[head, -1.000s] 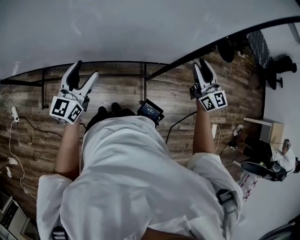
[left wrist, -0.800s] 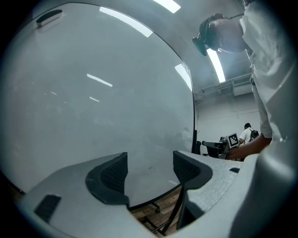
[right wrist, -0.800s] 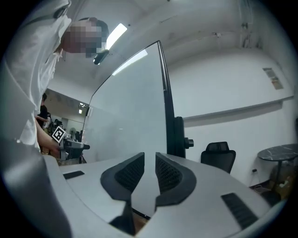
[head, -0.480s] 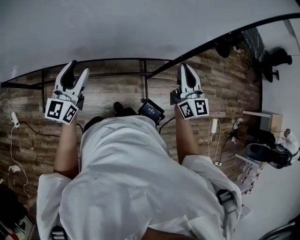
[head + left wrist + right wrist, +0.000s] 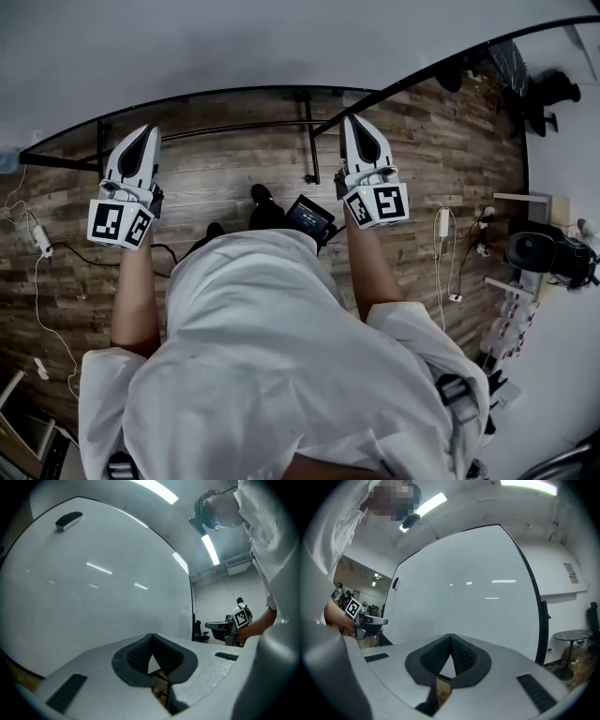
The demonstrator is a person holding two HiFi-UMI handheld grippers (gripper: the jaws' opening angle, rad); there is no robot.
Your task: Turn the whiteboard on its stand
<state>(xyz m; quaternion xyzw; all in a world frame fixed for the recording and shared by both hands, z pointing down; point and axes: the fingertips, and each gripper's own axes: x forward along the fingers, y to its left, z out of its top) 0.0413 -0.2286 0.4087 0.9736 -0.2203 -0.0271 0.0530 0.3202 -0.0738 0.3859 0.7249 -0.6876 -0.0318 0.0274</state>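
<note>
Head view is looking down over a person in a loose white shirt, who is standing on a brown wood-plank floor. The person is facing a large white whiteboard with a thin black frame. The board is filling the whole top of that view, and its black metal stand is running beneath its lower edge.

At the far left, thin white cables are trailing across the planks. The white left gripper is reaching forward, its tip lying close to the board's bottom edge. Its jaws have just been closing, and in the left gripper view they are pressing together, ribbed dark pads meeting with nothing between them. The board is spreading across everything ahead there, with a black eraser sitting high on its face. Whether the tip is touching the board I cannot tell.

Between the arms, a small black device with a lit screen is showing just ahead of the shirt.

Further right, the white right gripper is pointing at the board too, beside the stand's upright bar. Its jaws have also just been closing and are meeting tightly, empty. In the right gripper view the board is standing upright, and a small round pedestal table is peeking out past its right edge.
</note>
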